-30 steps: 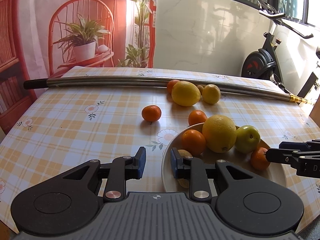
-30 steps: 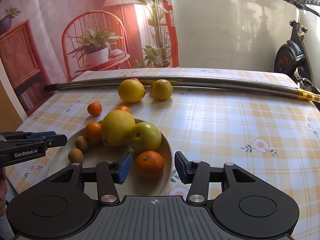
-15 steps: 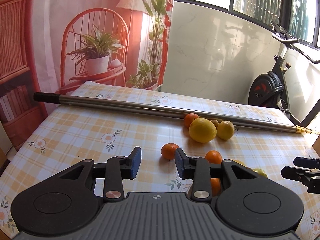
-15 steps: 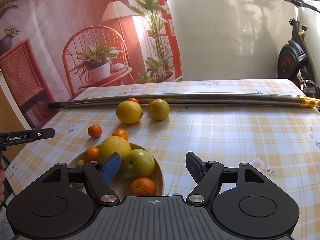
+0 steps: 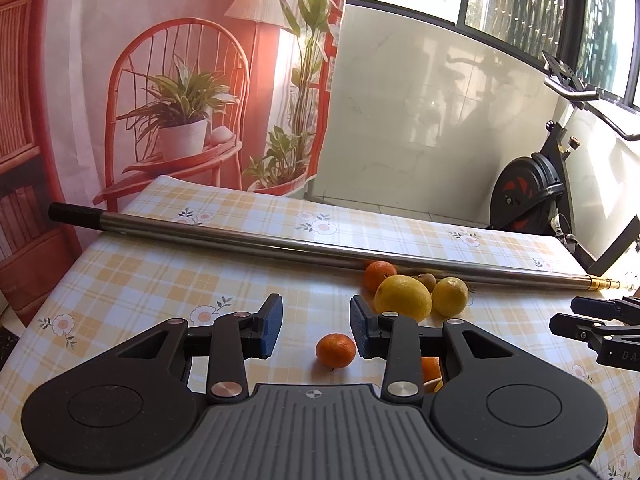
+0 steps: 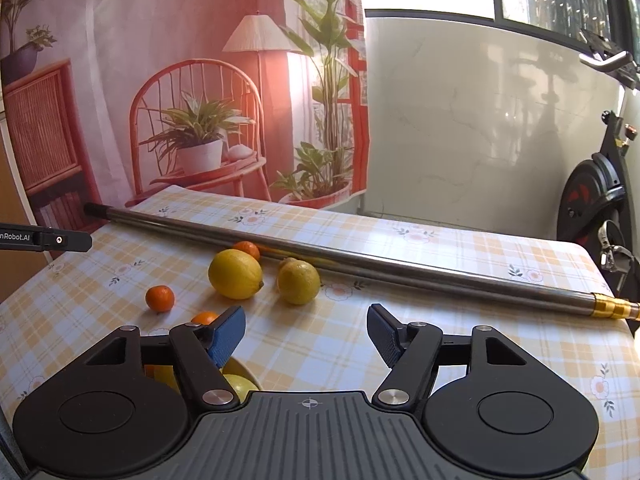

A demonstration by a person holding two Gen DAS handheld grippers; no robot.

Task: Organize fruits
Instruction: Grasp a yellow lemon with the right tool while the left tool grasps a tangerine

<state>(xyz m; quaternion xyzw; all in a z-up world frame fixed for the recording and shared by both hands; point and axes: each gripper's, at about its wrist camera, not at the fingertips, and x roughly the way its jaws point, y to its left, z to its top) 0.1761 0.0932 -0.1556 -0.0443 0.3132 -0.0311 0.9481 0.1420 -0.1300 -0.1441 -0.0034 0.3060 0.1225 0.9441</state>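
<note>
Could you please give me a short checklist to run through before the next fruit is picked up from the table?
1. Left gripper empty, pads apart: ok.
2. Right gripper empty, though its jaws are closing just now: ok.
3. Lone tangerine free-standing on the tablecloth, clear of other fruit: ok.
4. Large lemon and small lemon apart from each other: ok.
5. Far tangerine close against the metal pole, awkward to grasp: not ok.
6. Free space in the plate, mostly hidden behind the gripper: cannot tell.

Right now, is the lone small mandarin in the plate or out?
Out. The small mandarin sits alone on the tablecloth, beyond the left gripper.
</note>
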